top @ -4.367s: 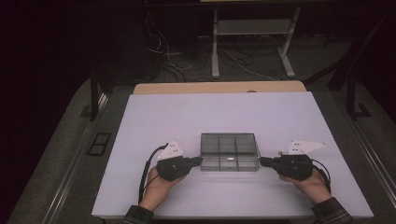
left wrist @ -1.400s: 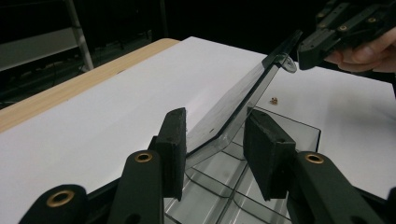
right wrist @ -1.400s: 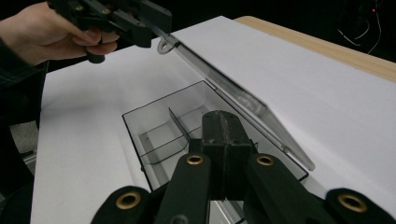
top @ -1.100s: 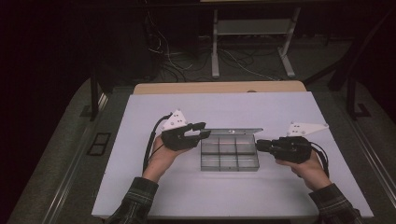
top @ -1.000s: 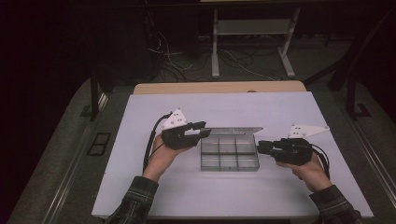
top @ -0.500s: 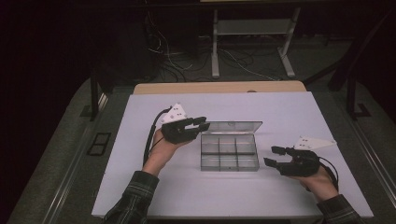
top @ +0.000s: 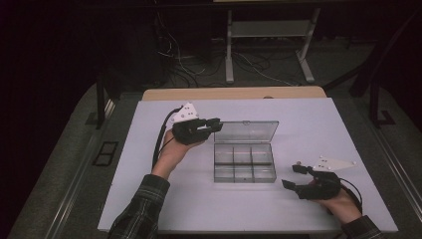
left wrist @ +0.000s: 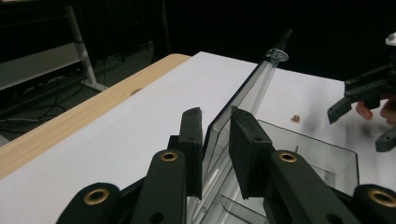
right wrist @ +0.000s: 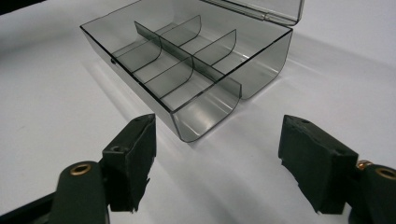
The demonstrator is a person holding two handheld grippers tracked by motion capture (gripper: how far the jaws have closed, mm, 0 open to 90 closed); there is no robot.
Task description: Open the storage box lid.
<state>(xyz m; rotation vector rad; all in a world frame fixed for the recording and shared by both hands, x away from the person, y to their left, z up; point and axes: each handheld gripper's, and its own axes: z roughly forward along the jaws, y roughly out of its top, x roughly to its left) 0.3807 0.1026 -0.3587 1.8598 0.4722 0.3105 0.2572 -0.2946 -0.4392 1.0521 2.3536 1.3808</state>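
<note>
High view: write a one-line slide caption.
Left gripper lifts the lid of the clear compartment box; right gripper open beside it.

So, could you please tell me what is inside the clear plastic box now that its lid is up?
The clear plastic box holds six divided compartments, all empty as far as they show. In the right gripper view its curved dividers hide small strips of floor behind them. The lid stands raised.
</note>
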